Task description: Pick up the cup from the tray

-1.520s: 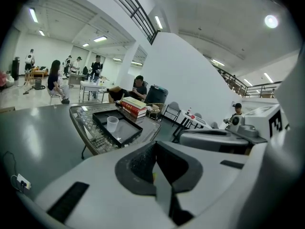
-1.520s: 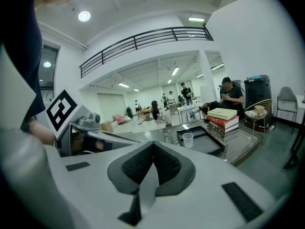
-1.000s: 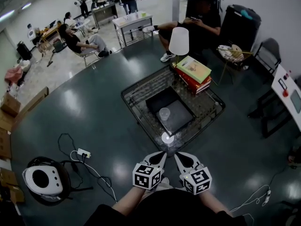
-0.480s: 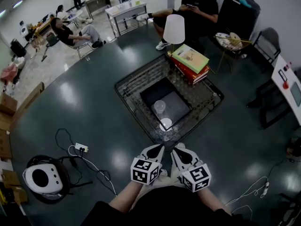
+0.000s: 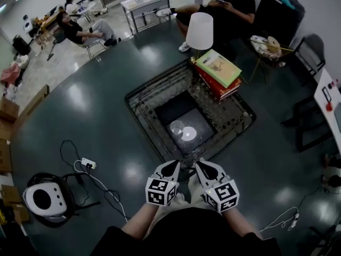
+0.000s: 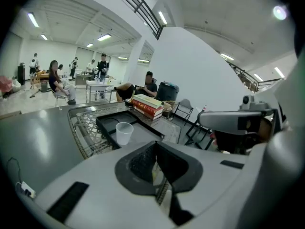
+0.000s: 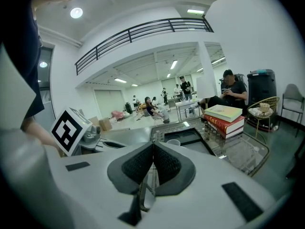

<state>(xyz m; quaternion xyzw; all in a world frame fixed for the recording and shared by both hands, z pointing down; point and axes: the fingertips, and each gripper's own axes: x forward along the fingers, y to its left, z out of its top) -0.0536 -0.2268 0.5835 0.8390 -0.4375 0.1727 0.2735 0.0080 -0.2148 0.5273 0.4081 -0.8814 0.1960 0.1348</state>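
A clear plastic cup (image 5: 176,127) stands upright on a black tray (image 5: 176,106) set on a low glass table (image 5: 234,122) with a woven rim. Both grippers hover side by side just short of the table's near edge, apart from the cup. My left gripper (image 5: 173,166) is shut with nothing between its pads. My right gripper (image 5: 201,166) is shut and empty too. In the left gripper view the cup (image 6: 124,132) stands ahead and left of the closed jaws (image 6: 156,150). In the right gripper view the cup (image 7: 173,142) peeks just above the closed jaws (image 7: 153,152).
A white lamp (image 5: 201,31) and a stack of books (image 5: 218,72) occupy the table's far corner. A seated person (image 5: 229,7) is behind them, others farther back. A power strip with cables (image 5: 88,164) and a white device (image 5: 45,199) lie on the floor at left.
The grippers and the head view have come nearer to the table, so the cup and tray now lie closer ahead. Both grippers stay shut.
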